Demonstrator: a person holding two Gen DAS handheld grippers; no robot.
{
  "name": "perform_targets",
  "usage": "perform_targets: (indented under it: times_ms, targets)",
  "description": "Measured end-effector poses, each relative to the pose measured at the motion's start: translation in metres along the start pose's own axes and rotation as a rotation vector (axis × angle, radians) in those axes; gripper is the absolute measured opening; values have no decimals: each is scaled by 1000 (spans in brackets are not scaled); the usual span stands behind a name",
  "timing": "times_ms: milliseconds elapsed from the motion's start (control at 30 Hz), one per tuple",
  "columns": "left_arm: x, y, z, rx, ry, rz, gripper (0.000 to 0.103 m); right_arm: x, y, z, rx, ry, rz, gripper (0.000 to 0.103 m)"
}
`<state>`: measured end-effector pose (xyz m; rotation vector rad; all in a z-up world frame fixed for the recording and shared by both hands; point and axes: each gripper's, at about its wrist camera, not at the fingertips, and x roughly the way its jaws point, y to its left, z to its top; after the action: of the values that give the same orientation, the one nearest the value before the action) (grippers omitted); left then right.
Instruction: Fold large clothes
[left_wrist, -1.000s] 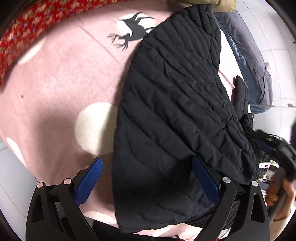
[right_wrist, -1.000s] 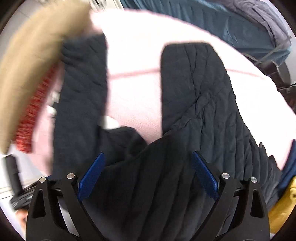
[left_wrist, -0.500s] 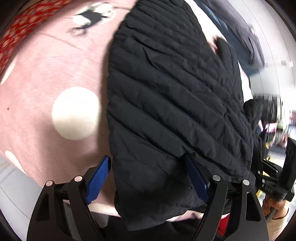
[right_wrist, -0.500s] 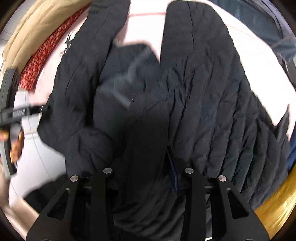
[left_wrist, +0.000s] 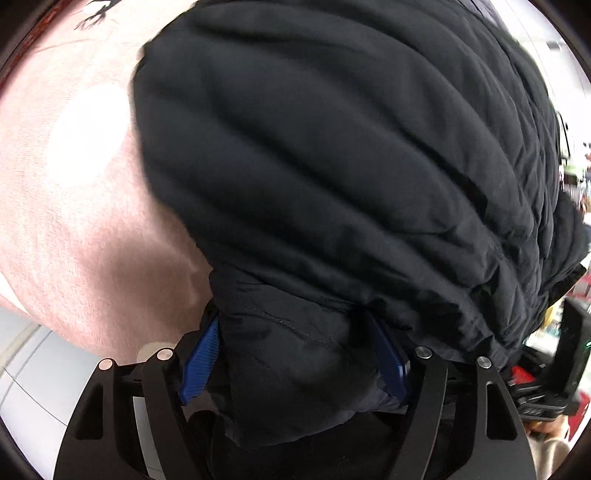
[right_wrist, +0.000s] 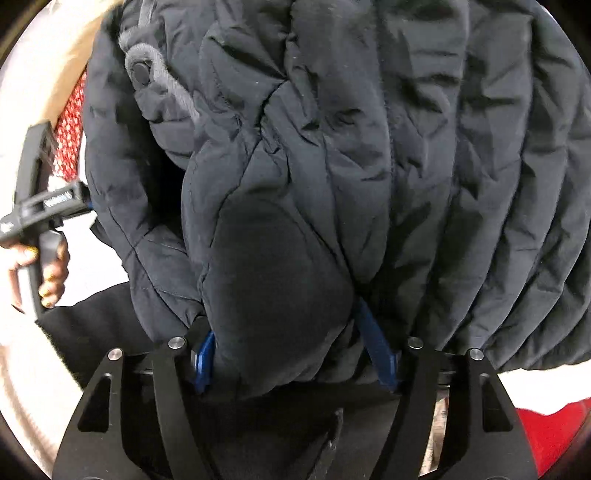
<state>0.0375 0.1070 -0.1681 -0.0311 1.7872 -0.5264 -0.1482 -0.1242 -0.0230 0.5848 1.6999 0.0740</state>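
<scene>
A black quilted jacket (left_wrist: 332, 166) lies bunched on a pink blanket (left_wrist: 74, 221) and fills most of both views. My left gripper (left_wrist: 295, 363) has a thick fold of the jacket's hem between its blue pads, which touch it on both sides; its jaws are closing. My right gripper (right_wrist: 291, 358) holds a rounded bulge of the jacket (right_wrist: 406, 166) between its pads, and its jaws are opening around the puffy cloth. A grey-lined flap with a snap button (right_wrist: 140, 68) shows at the upper left. The left gripper's handle (right_wrist: 40, 210) and the hand on it appear at the left edge.
The blanket carries a large white dot (left_wrist: 85, 136) and a dark deer print (left_wrist: 98, 14) at the top. A red patterned cloth (right_wrist: 70, 122) and a beige cloth (right_wrist: 81, 51) lie left of the jacket. Something red (right_wrist: 546, 435) sits at the lower right. Pale floor (left_wrist: 44, 380) shows below the blanket's edge.
Both grippers came in close over the jacket, which now bunches up and fills the views. The left jaws narrowed around the hem. The right jaws pinched a fold, then widened around a thicker bulge.
</scene>
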Motion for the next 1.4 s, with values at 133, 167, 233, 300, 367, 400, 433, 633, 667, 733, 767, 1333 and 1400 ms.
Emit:
perform_targets:
  times_ms: [133, 167, 233, 300, 367, 400, 433, 633, 667, 733, 767, 1333, 1400]
  targets:
    - [-8, 7, -7, 16, -33, 5, 67, -60, 24, -7, -111, -202, -65, 67]
    - [-8, 8, -8, 22, -35, 1, 66, -85, 38, -6, -167, -284, -75, 68]
    - [-8, 6, -11, 33, -39, 1, 65, -116, 55, -3, -239, -400, -80, 81]
    - [-7, -1, -14, 52, -48, 19, 64, -141, 75, 13, -330, -508, -127, 86]
    - [-10, -17, -24, 75, -58, 39, 63, -140, 88, 36, -363, -529, -204, 86]
    - [-11, -22, -25, 86, -64, 48, 63, -134, 92, 58, -364, -520, -232, 86]
    - [-11, -24, -26, 91, -68, 51, 63, -126, 96, 73, -356, -501, -215, 86]
    - [-11, -16, -44, 12, -105, 24, 63, -29, 89, 123, -353, -163, -54, 86]
    - [-10, -15, -48, -11, -112, 20, 63, -13, 85, 124, -360, -140, -119, 86]
    - [-10, -10, -54, -58, -118, 8, 63, 14, 70, 120, -345, -94, -89, 82]
    - [-15, -1, -57, -69, -118, 10, 63, 18, 63, 119, -331, -96, -43, 67]
    - [-139, -186, -22, 260, -397, 70, 31, -172, -39, 2, -72, -629, 318, 27]
    - [-171, -220, -23, 349, -493, 51, 27, -212, -47, -20, -47, -728, 328, 27]
